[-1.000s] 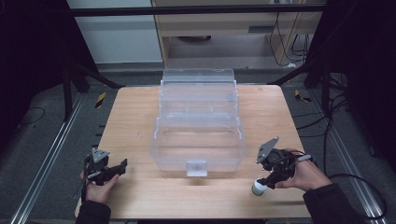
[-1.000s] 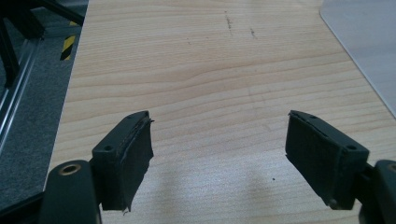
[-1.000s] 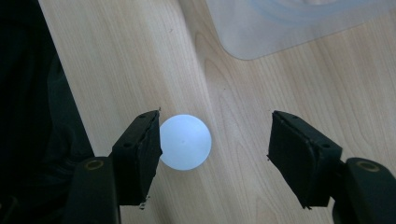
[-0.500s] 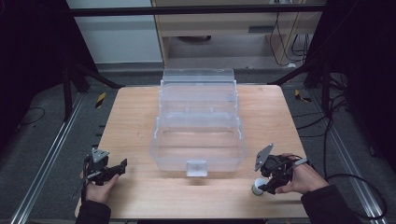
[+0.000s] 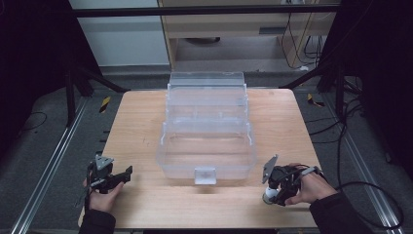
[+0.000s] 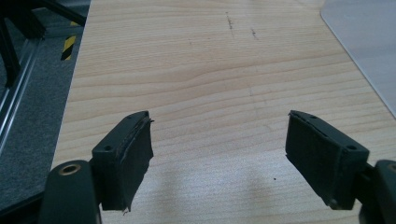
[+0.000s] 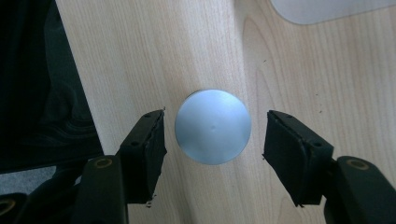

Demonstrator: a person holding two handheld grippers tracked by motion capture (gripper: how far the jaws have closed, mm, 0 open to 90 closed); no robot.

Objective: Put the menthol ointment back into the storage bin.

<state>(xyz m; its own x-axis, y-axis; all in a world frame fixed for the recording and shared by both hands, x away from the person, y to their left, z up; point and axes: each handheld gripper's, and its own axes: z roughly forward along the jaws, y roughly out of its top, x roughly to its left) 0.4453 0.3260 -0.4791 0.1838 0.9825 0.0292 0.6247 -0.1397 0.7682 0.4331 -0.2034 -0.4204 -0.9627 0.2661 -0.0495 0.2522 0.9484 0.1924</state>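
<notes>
Pale wooden worktop [image 5: 146, 122] carries a clear plastic box [image 5: 207, 131]. Right gripper [image 7: 212, 135] points straight down, its fingers [image 7: 149, 144] just closing around a round silver cap [image 7: 213, 126] between them, not yet touching, ready to grip. Left gripper [image 6: 219, 154] waits, fingers apart, holding nothing.

The surface [image 5: 146, 122] under my hands is pale wood, matt, with fine grain and a few dark scuffs. The box [image 5: 207, 126] is clear, glossy plastic. The round cap [image 7: 213, 127] between my right tongs [image 7: 212, 140] looks smooth, with a dull silvery-grey sheen. My tongs' pads [image 6: 135, 158] are black, matt rubber, rough-edged.
</notes>
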